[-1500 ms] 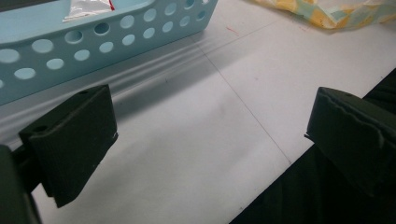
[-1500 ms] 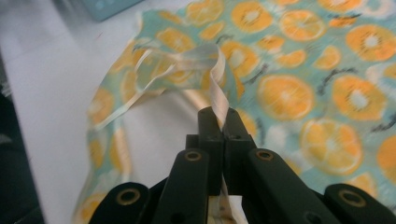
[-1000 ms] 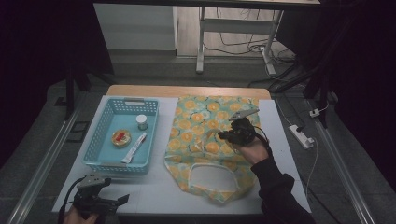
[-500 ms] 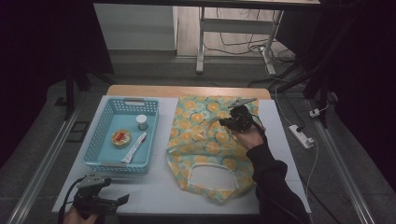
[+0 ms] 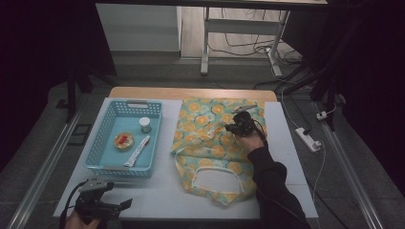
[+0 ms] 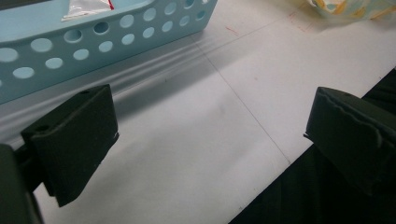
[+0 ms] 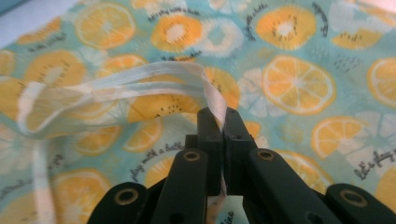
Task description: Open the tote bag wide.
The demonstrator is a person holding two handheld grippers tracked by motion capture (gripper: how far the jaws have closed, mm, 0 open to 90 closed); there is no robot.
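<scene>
The high view showed a fruit-printed cloth bag (image 5: 212, 143) spread flat on the white table (image 5: 167, 191), just to the right of a light blue basket (image 5: 125, 138), with its white-trimmed handle opening turned towards the near edge. The right gripper (image 5: 237, 125) was seen over the far right part of the bag, held by a hand in a dark sleeve. In the right gripper view the jaws were seen clenched together on a pale strip of the bag's trim (image 7: 205, 88), which was pinched between the tips of the right gripper (image 7: 223, 122) and lifted off the printed cloth, so that a loop was formed running to the left above the bag (image 7: 289, 84). Which part of the trim was gripped could not be told for certain; it may have been a handle strap. The left gripper (image 5: 102, 202) was held at the near left corner of the table, well apart from the bag. In the left gripper view its jaws were seen spread wide over bare table (image 6: 196, 154), with nothing between them and the basket (image 6: 107, 37) just beyond.
</scene>
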